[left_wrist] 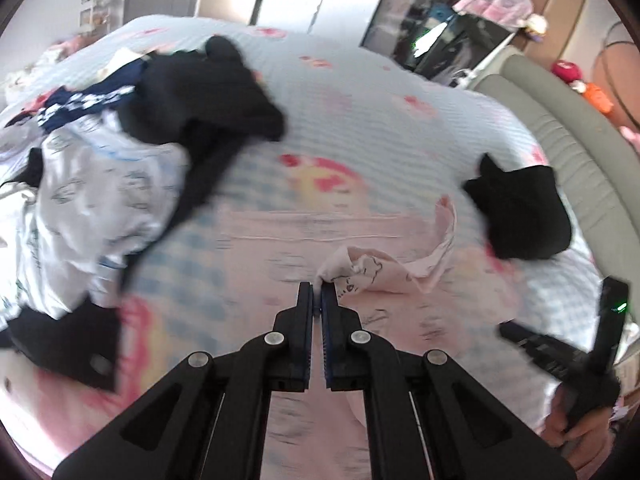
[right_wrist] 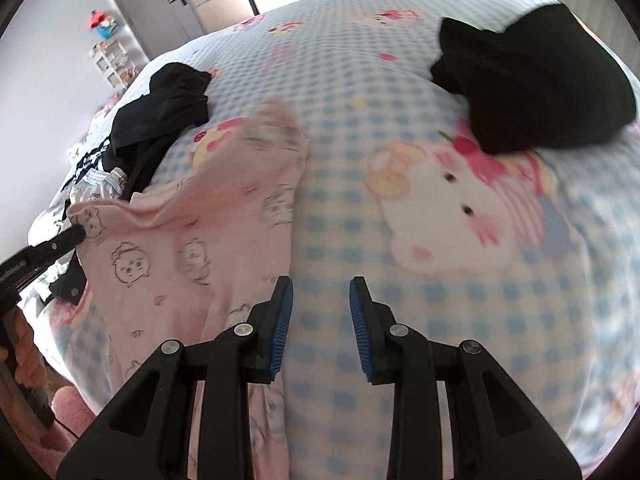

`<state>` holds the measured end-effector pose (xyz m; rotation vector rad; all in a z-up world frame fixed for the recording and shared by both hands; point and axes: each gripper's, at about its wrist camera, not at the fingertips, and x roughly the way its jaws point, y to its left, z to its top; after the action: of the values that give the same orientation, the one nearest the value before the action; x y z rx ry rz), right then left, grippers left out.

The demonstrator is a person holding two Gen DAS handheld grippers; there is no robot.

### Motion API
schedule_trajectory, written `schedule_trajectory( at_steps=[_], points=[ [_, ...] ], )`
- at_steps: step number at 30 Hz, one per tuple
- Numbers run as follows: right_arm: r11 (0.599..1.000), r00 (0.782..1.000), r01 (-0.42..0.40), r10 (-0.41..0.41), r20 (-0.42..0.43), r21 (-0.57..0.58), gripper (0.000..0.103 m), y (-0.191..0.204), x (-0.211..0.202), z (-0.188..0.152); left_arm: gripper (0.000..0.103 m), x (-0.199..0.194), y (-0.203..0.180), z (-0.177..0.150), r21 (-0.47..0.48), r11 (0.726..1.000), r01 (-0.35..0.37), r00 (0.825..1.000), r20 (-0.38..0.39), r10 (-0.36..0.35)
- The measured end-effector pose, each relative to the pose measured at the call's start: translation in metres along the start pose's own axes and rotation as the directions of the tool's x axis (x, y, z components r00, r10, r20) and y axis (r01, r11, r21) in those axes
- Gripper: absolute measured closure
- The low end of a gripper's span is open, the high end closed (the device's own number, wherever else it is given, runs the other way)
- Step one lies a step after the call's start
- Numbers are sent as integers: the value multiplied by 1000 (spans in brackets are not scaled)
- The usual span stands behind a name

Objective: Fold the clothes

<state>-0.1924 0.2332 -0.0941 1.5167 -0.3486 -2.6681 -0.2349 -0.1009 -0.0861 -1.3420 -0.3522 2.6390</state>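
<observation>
Your left tongs [left_wrist: 317,286] are clamped on a bunched corner of the pink cartoon-print garment [right_wrist: 192,248], which lies spread on the gingham bedspread [right_wrist: 440,320] near the bed's front edge — a hold that looks meant to lift that corner over for a fold. Your right tongs [right_wrist: 321,280] stand open with nothing between the pads, hovering just beside the garment's edge. No basket or bin shows — the unfolded heap [left_wrist: 100,152] and the folded black piece [left_wrist: 524,216] simply lie on the bedspread, well apart.
</observation>
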Motion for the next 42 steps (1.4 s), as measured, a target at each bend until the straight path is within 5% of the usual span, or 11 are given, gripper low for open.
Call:
schedule_trajectory(
  at_steps=[6, 13, 17, 22, 24, 25, 30, 32, 33, 42],
  points=[
    [999, 1000, -10, 9, -26, -49, 74, 19, 27, 24, 99, 38, 47, -6, -42, 999, -16, 997, -74, 13],
    [985, 1000, -8, 9, 3, -172, 73, 42, 61, 70, 98, 53, 42, -15, 10, 999, 37, 996, -81, -37],
    [961, 999, -18, 8, -36, -275, 54, 61, 93, 98, 98, 56, 48, -10, -18, 998, 60, 995, -77, -62],
    [954, 989, -86, 47, -141, -287, 48, 69, 132, 117, 97, 66, 51, -4, -29, 996, 87, 990, -109, -89],
    [951, 983, -82, 28, -183, -298, 61, 70, 147, 116, 96, 69, 49, -4, -17, 996, 88, 989, -118, -89],
    [953, 980, -89, 32, -195, -291, 92, 69, 150, 113, 94, 69, 47, -4, -8, 996, 89, 989, -122, -89],
    [960, 988, -123, 93, -127, -250, 96, 62, 130, 109, 77, 67, 45, -5, -1, 991, 130, 984, -120, -130],
    [959, 991, -115, 94, -90, -259, 96, 60, 117, 108, 82, 67, 42, -4, 14, 993, 115, 988, -105, -113],
    [956, 993, -106, 89, -74, -272, 97, 60, 112, 108, 99, 65, 39, -3, 23, 994, 107, 990, -92, -105],
    [972, 994, -82, 95, 48, -221, 97, 42, 82, 122, 99, 44, 31, 37, 58, 998, 28, 999, 39, -30]
  ],
)
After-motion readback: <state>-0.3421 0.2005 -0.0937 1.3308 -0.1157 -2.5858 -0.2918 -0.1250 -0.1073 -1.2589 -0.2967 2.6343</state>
